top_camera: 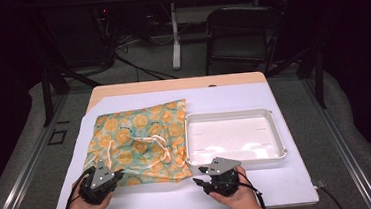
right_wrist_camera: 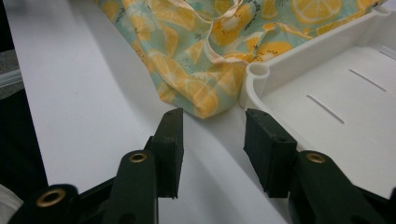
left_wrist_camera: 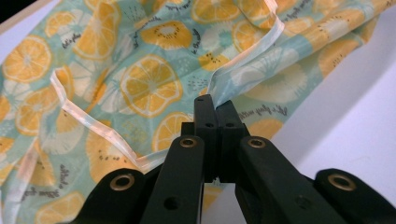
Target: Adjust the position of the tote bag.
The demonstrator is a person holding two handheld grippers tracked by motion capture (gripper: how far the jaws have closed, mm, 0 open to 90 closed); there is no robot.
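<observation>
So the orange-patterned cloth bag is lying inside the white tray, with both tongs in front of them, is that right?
Not quite. The high view shows the cloth bag lying on the table beside the white tray, to its left, not inside it. Both tongs, left and right, are indeed in front.

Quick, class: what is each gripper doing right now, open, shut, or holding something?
Left gripper: shut at the near edge of the citrus-print cloth bag; whether it pinches cloth cannot be told.
Right gripper: open, holding nothing.

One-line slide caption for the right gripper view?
Right gripper open over the white mat, jaws aimed at the citrus-print bag's corner beside the white tray.
</observation>
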